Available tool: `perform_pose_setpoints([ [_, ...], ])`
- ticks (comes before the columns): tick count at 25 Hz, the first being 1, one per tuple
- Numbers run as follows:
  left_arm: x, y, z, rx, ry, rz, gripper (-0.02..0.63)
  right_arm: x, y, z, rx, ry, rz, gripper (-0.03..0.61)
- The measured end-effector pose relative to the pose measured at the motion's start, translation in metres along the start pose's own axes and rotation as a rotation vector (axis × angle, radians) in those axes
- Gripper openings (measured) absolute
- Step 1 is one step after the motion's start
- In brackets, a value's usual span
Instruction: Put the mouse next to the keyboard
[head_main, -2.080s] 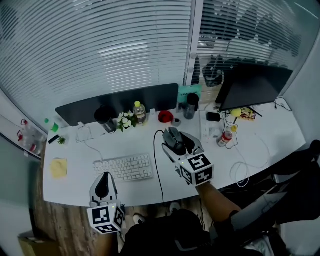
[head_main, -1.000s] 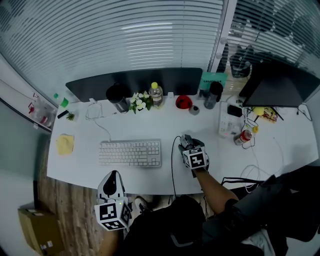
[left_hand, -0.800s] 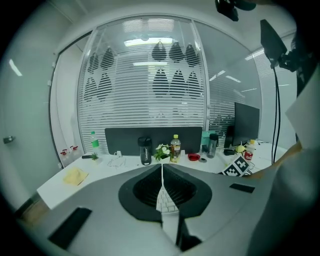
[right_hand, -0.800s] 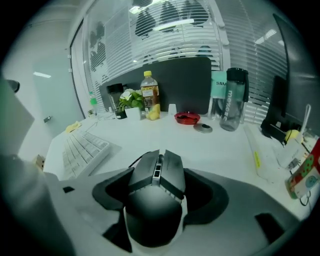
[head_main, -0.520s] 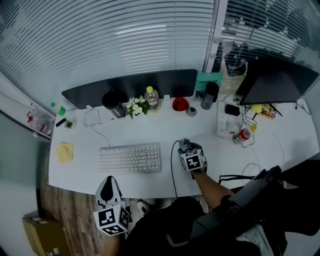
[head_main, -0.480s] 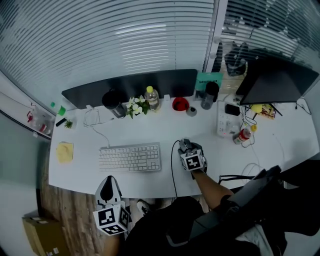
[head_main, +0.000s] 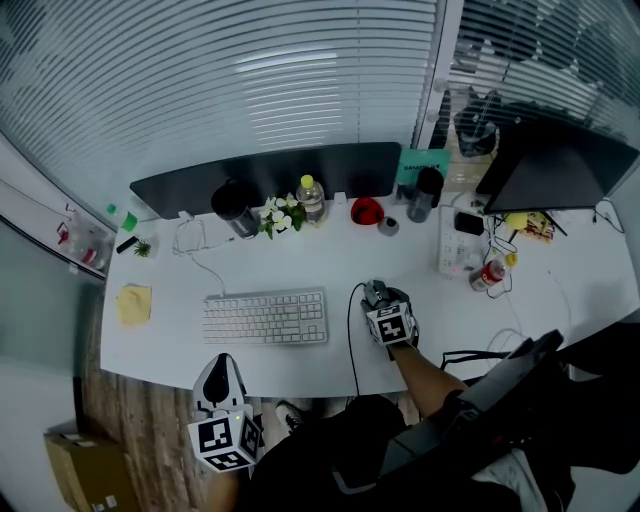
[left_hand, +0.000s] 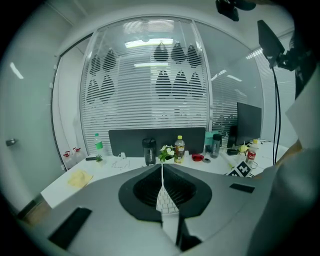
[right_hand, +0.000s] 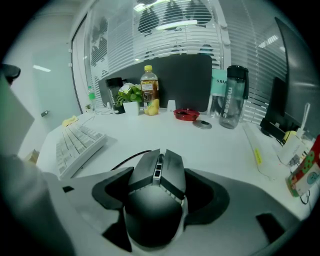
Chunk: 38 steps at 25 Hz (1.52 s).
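Note:
The dark grey wired mouse (right_hand: 155, 195) sits between the jaws of my right gripper (right_hand: 160, 180), which is shut on its sides. In the head view the mouse (head_main: 374, 292) is low over the white desk (head_main: 300, 265), a short way right of the white keyboard (head_main: 266, 317), with the right gripper (head_main: 378, 300) around it. Its black cable (head_main: 352, 340) runs back over the desk's front edge. The keyboard (right_hand: 75, 145) lies to the left in the right gripper view. My left gripper (head_main: 220, 365) hangs off the front edge, below the keyboard, shut with nothing in it (left_hand: 161, 167).
Along the back stand a dark panel (head_main: 270, 175), a black tumbler (head_main: 236, 208), a small plant (head_main: 277, 213), a yellow-capped bottle (head_main: 310, 198), a red bowl (head_main: 366, 209) and a dark flask (head_main: 430, 190). A monitor (head_main: 555, 165) and a red can (head_main: 487, 275) are at right, a yellow cloth (head_main: 135, 303) at left.
The right gripper came down from mid-air with the mouse to the desk beside the keyboard's right end; over the last second it has barely moved. The left gripper has stayed put.

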<state>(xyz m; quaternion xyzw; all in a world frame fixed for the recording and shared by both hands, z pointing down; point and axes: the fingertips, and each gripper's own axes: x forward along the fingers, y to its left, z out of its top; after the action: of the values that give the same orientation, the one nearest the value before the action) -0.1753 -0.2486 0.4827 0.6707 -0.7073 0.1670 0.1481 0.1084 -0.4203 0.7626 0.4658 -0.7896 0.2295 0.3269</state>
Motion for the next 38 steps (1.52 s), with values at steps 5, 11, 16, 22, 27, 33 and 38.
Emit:
perform_pose_setpoints([
  [5,-0.002,0.000,0.001,0.001,-0.004,-0.007,0.031,0.000,-0.001,0.000,0.001,0.003,0.000,0.310],
  [11,-0.004,0.001,0.008,0.014,-0.018,-0.032,0.031,-0.004,-0.007,0.002,0.028,0.020,-0.014,0.360],
  [16,0.001,0.003,0.019,0.024,-0.037,-0.077,0.031,-0.031,0.001,0.028,0.017,-0.031,0.013,0.362],
  [22,0.007,0.003,0.042,0.036,-0.093,-0.164,0.031,-0.096,0.026,0.085,0.017,-0.174,0.056,0.333],
  [27,0.006,0.003,0.062,0.049,-0.155,-0.224,0.031,-0.162,0.046,0.131,0.020,-0.310,0.083,0.283],
  [33,0.002,-0.002,0.087,0.037,-0.213,-0.314,0.029,-0.235,0.075,0.166,-0.004,-0.405,0.130,0.256],
  [38,-0.010,-0.016,0.104,0.005,-0.247,-0.435,0.029,-0.288,0.095,0.187,-0.011,-0.492,0.135,0.201],
])
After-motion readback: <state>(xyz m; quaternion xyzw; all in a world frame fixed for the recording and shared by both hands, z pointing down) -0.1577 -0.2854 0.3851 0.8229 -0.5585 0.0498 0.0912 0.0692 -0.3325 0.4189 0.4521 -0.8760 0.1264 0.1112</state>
